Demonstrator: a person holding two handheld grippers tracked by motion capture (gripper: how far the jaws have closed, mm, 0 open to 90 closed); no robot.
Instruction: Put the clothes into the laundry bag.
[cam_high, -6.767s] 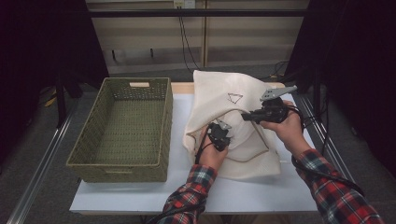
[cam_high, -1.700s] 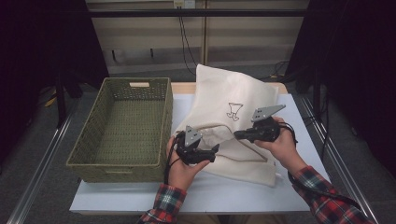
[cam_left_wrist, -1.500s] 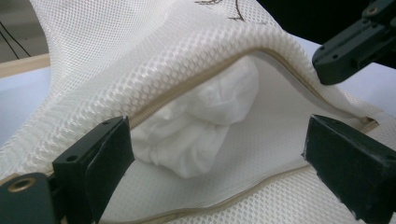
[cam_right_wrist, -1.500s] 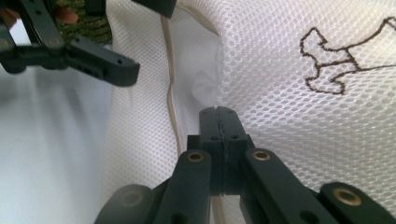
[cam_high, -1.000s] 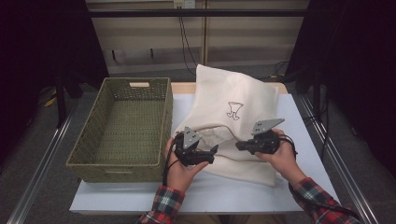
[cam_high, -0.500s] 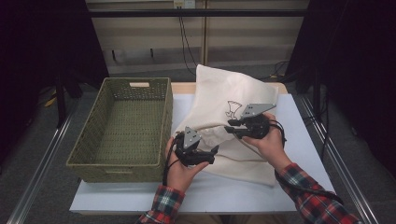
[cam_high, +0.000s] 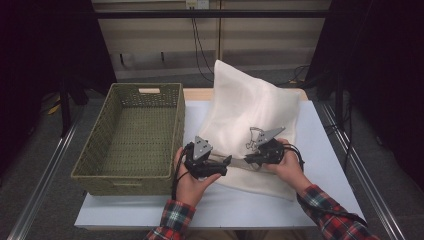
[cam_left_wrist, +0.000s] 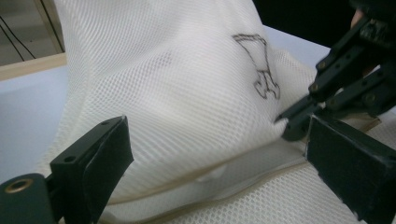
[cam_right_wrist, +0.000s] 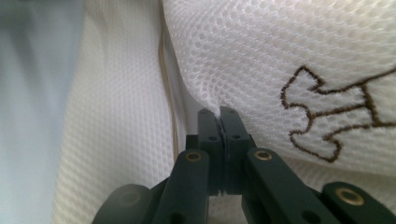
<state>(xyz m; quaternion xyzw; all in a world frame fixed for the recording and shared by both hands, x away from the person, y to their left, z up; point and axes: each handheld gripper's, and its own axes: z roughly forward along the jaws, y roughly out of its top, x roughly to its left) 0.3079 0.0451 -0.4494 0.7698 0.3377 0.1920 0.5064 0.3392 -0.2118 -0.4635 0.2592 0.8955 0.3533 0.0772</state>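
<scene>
**Fingers pinch mesh above the seam**

High view: right gripper (cam_high: 248, 160) clamps the mesh bag (cam_high: 252, 112); left gripper (cam_high: 227, 161) faces it.

Left gripper view: jaws gape, seam running between them.

Right gripper view: jaws clenched on mesh beside the embroidered mark (cam_right_wrist: 334, 119).

High view: a fixed camera above the near edge of the counter (cam_high: 320, 150), facing forward and down on the mesh bag (cam_high: 250, 107). Left gripper view and right gripper view: each rides close against the mesh bag (cam_left_wrist: 177, 93), looking along its own fingers. All three share the bag's embroidered mark (cam_right_wrist: 336, 121).
</scene>
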